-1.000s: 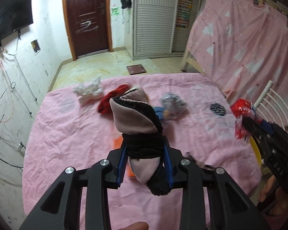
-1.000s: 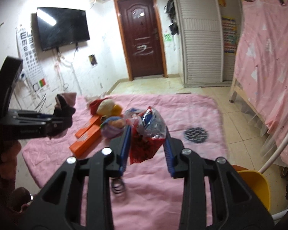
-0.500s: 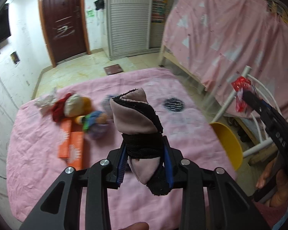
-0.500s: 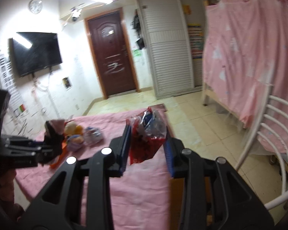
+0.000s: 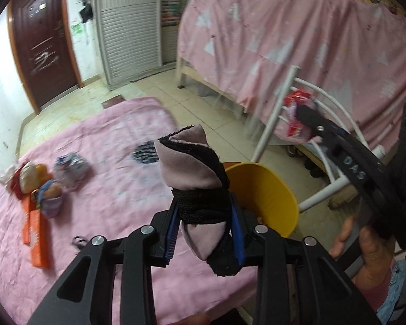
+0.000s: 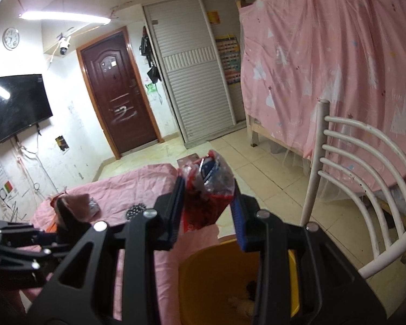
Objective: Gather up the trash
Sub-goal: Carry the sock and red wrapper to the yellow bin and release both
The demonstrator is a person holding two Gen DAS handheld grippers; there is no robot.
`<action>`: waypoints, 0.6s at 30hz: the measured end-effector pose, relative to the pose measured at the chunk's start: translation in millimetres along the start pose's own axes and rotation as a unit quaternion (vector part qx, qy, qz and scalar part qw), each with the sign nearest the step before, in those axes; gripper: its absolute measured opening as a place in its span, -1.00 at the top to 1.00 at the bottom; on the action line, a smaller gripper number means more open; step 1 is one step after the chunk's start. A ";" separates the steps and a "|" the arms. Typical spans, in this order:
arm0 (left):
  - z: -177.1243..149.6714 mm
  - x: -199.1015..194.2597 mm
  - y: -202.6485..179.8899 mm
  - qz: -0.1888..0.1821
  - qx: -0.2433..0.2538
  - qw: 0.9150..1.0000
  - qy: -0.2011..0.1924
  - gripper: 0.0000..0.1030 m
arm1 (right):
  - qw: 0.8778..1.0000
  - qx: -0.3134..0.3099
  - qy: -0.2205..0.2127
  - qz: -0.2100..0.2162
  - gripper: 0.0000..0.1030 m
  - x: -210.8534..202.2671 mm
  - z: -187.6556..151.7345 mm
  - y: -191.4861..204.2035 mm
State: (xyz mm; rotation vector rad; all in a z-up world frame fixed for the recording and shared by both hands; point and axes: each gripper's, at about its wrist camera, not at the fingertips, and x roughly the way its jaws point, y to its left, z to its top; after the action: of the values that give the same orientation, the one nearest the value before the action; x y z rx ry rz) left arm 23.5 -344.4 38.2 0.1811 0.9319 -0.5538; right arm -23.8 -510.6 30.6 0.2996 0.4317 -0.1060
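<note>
A pink quilt spreads over the floor, with a pink bed curtain and a white metal chair beside it. At the quilt's edge stands a yellow bin, some scraps in its bottom. The left tool is clamped on a pink-and-black sock above the quilt, just short of the bin. The right tool grips a red crumpled wrapper over the bin's rim. Toys, orange boxes and a black hair tie lie on the quilt.
</note>
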 end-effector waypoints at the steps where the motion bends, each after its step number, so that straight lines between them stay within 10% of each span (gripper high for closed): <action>1: 1.7 3.3 -5.6 -0.003 0.003 1.000 0.002 0.48 | 1.000 0.001 0.001 -0.004 0.39 0.7 -0.2 -1.8; 18: 44.4 37.8 -59.0 -0.041 0.026 0.999 0.023 0.15 | 0.999 0.036 0.026 -0.027 0.13 12.6 -12.0 -24.7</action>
State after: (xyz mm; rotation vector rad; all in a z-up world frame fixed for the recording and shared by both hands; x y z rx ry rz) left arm 41.8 -425.3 39.4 0.2040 0.9736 -0.6517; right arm -21.2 -530.8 8.3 0.3622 0.4881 -0.1681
